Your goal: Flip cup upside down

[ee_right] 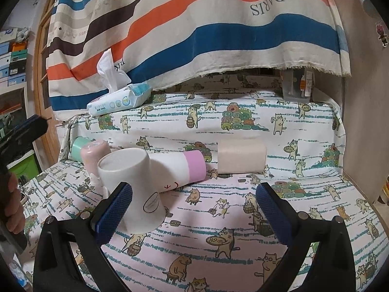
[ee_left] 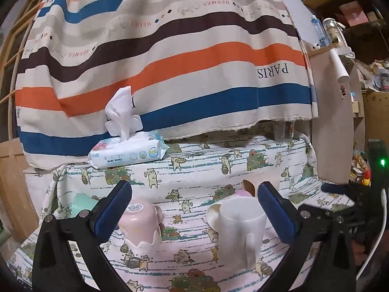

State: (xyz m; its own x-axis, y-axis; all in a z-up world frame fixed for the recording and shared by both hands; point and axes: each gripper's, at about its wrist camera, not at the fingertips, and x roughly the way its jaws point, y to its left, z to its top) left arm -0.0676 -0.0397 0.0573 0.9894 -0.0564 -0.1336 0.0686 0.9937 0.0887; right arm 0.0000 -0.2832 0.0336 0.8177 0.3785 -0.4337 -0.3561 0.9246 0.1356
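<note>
Both our claws gape empty: left claw (ee_left: 194, 209) frames the white cup (ee_left: 239, 228); closing carelessly could topple the pink cup (ee_left: 142, 226) beside its left finger. Right claw (ee_right: 194, 209) idles.

Left gripper (ee_left: 194, 209) and right gripper (ee_right: 193, 209), jaws wide apart, empty

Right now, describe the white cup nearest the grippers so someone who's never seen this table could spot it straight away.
Start at the table under the cat-print cloth, below the striped curtain. Near its front left stands a cluster of cups; the white cup is the closest one. Unlike the pink-banded cup lying on its side behind it and the pale pink cup beside it, it is plain white, standing rim down.
</note>
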